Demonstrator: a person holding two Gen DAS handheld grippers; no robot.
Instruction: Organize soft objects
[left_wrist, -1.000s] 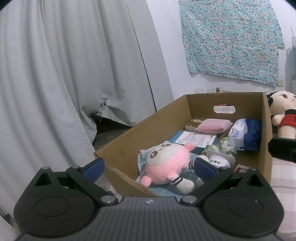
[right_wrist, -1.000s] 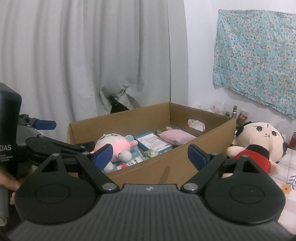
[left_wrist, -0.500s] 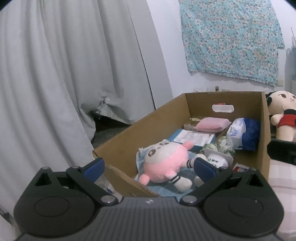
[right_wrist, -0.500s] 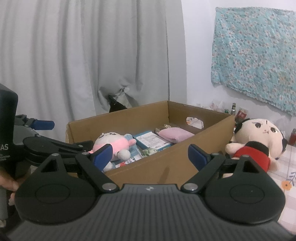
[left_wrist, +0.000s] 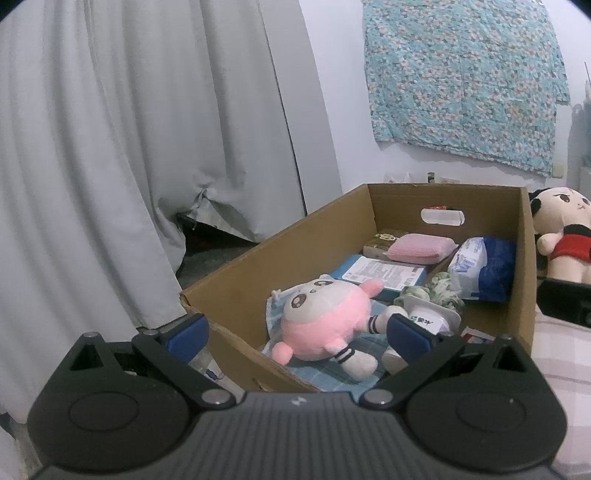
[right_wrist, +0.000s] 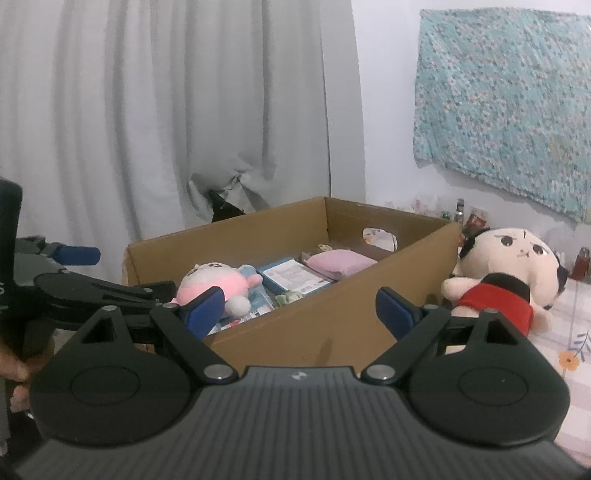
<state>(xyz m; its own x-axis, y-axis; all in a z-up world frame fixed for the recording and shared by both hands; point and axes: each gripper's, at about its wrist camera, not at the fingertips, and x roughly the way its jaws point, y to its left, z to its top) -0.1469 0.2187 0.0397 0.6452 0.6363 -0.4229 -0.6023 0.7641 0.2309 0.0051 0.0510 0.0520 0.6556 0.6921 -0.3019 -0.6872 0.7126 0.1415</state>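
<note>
A pink and white plush toy (left_wrist: 325, 321) lies on a blue cloth at the near end of an open cardboard box (left_wrist: 280, 266). It also shows in the right wrist view (right_wrist: 218, 284), inside the same box (right_wrist: 332, 317). A big-headed doll in red (right_wrist: 506, 280) sits on the bed right of the box; it also shows in the left wrist view (left_wrist: 561, 236). My left gripper (left_wrist: 297, 332) is open and empty above the box's near end. My right gripper (right_wrist: 299, 314) is open and empty in front of the box's long side.
The box also holds a pink pad (left_wrist: 421, 245), a blue and white packet (left_wrist: 380, 275), a wipes pack (left_wrist: 484, 267) and a small tub (left_wrist: 428, 317). Grey curtains (left_wrist: 129, 147) hang behind. A floral cloth (right_wrist: 506, 107) hangs on the wall. A patterned bedsheet (right_wrist: 576, 354) lies at right.
Both grippers have drifted slightly; the box and toys sit a little lower and nearer in view. Both stay open and nothing was taken hold of.
</note>
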